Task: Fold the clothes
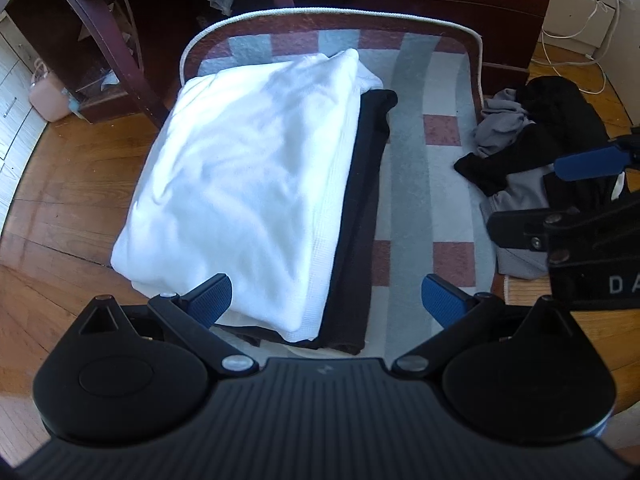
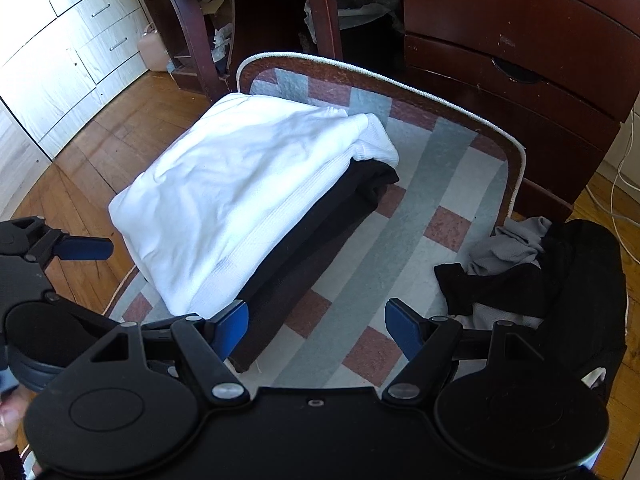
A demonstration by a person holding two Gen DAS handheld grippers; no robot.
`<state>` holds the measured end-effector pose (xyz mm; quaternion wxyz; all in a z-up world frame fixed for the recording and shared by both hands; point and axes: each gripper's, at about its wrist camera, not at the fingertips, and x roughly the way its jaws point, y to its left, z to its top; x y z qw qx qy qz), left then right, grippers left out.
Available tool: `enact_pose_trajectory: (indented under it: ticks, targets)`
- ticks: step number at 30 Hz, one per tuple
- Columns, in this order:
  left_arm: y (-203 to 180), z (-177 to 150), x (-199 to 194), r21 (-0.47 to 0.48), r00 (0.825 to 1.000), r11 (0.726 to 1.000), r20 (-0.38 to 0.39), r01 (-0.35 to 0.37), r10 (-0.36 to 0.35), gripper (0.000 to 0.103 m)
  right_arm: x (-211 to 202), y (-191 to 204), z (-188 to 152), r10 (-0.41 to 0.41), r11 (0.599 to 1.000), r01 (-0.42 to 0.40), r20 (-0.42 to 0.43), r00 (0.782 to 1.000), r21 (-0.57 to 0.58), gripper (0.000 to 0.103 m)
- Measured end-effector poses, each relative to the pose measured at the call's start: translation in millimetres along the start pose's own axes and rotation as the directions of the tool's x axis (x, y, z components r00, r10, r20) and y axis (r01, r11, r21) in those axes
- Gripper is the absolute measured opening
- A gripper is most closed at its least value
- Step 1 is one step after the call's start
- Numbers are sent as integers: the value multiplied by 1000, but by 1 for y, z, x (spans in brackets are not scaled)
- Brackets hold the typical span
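A folded white garment (image 1: 248,176) (image 2: 240,192) tops a stack, with a folded black garment (image 1: 362,216) (image 2: 320,220) under it, on a checked rug (image 1: 416,184) (image 2: 404,216). A loose heap of black and grey clothes (image 1: 548,140) (image 2: 532,272) lies at the rug's right edge. My left gripper (image 1: 326,300) is open just above the stack's near end, holding nothing. My right gripper (image 2: 316,328) is open too, hovering over the rug beside the stack's near right corner. Each gripper shows at the edge of the other's view.
Dark wooden drawers (image 2: 520,52) stand behind the rug and a chair leg (image 1: 116,52) at back left. White cabinets (image 2: 68,52) line the left wall. A pink bottle (image 1: 48,96) sits on the wooden floor (image 1: 76,184). White cables (image 1: 576,52) trail at far right.
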<state>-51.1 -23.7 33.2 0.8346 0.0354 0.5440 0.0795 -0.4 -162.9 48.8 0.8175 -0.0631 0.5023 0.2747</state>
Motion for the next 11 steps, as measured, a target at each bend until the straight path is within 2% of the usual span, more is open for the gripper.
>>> enact_pose_trajectory:
  ticks: [11]
  targets:
    - [0,0,1,-14,1000,1000,-6,9,-9,103,3,-6,1,28,999,-28,1,1000,26,80]
